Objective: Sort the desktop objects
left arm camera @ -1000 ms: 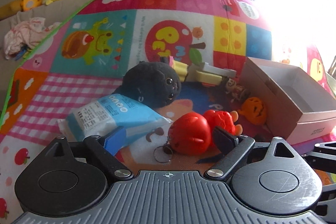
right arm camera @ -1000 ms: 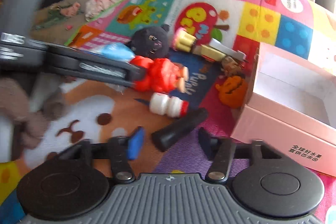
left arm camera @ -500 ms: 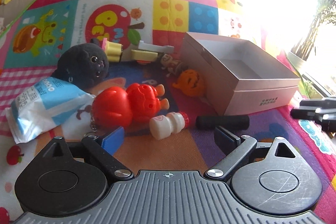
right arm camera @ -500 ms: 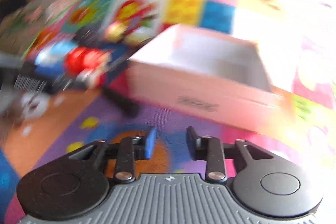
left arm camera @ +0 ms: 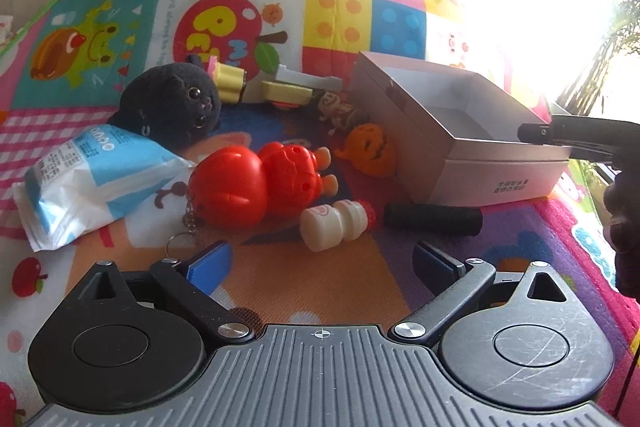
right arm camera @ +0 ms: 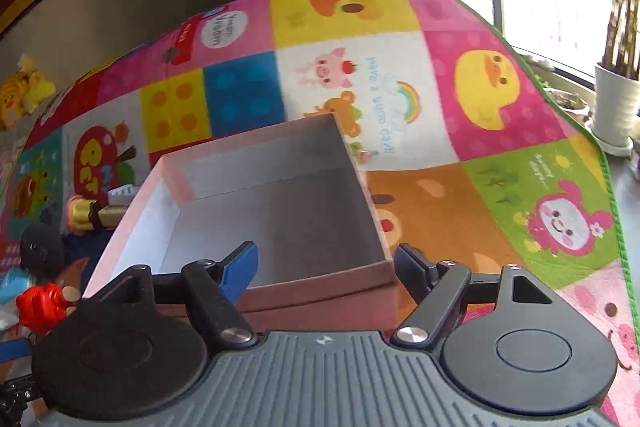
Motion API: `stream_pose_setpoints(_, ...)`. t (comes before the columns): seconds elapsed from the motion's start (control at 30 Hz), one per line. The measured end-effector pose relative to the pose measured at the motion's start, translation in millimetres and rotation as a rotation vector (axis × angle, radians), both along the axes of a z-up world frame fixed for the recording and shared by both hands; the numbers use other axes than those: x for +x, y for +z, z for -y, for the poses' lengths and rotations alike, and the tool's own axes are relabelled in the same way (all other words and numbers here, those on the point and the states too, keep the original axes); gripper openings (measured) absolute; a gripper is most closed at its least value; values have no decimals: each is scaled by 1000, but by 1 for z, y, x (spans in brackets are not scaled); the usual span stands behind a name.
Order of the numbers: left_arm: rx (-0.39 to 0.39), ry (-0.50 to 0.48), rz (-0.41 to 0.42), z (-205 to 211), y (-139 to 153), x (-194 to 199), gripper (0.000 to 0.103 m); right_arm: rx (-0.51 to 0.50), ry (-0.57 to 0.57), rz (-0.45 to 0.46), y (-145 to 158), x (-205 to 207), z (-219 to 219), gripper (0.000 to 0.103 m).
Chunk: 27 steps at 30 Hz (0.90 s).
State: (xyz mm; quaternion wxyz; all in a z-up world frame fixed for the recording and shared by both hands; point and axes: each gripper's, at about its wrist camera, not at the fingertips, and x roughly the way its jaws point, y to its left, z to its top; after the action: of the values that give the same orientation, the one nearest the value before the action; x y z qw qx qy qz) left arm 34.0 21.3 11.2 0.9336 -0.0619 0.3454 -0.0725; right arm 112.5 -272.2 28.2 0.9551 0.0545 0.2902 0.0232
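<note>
My left gripper [left arm camera: 320, 261] hangs low over the play mat, its jaws opening wide with nothing between them. Just ahead of it lie a small white bottle [left arm camera: 336, 227] and a black cylinder [left arm camera: 432, 219]. Behind them are a red toy figure [left arm camera: 256, 183], an orange pumpkin toy [left arm camera: 368, 153], a black plush cat [left arm camera: 176, 107] and a blue-and-white packet [left arm camera: 88, 179]. My right gripper [right arm camera: 326, 267] hovers over the near wall of the pink box [right arm camera: 352, 163], jaws opening and holding nothing. The box is bare inside. From the left wrist view the right gripper [left arm camera: 580, 135] shows at the box's right end.
Yellow toy pieces [left arm camera: 228, 87] and a small brown figure [left arm camera: 336, 107] lie behind the plush, beside the box [left arm camera: 460, 163]. The mat's green edge [right arm camera: 580, 131] runs on the right, with a white plant pot [right arm camera: 614, 107] beyond. Plush toys [right arm camera: 24, 95] sit by the wall.
The right gripper swung from the toys and black cylinder over to the box, and its jaws spread. The left view turned right, from the plush and packet to the bottle and cylinder.
</note>
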Motion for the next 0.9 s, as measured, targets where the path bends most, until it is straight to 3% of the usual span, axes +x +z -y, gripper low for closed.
stream_pose_setpoints(0.13, -18, 13, -10, -4, -5, -2, 100, 7, 85, 8, 1, 14, -18, 76)
stream_pose_setpoints(0.27, -10, 20, -5, -7, -4, -8, 100, -83, 87, 96, 10, 5, -31, 71)
stream_pose_setpoints(0.33, 3, 45, -2, -10, -4, -9, 100, -108, 90, 157, 20, -12, -35, 74)
stream_pose_setpoints(0.43, 12, 81, 5, -15, -6, -10, 101, -105, 156, 208, 31, -44, -40, 86)
stream_pose_setpoints(0.6, 11, 126, 8, -18, -5, -9, 101, -82, 382, 19, 7, -62, -74, 86)
stream_pose_setpoints(0.63, 12, 140, 9, -19, -5, -9, 101, -87, 400, -1, 2, -61, -81, 85)
stream_pose_setpoints(0.7, 19, 165, 7, -22, -4, -11, 101, -118, 429, -23, -11, -58, -99, 69)
stream_pose_setpoints(0.83, 16, 169, 7, -29, -5, -16, 101, -141, 472, -49, -24, -48, -113, 64)
stream_pose_setpoints(0.87, 11, 167, 10, -30, -5, -17, 101, -151, 476, -49, -26, -45, -113, 58)
stream_pose_setpoints(0.9, 7, 166, 10, -31, -5, -17, 101, -163, 481, -56, -28, -43, -113, 44)
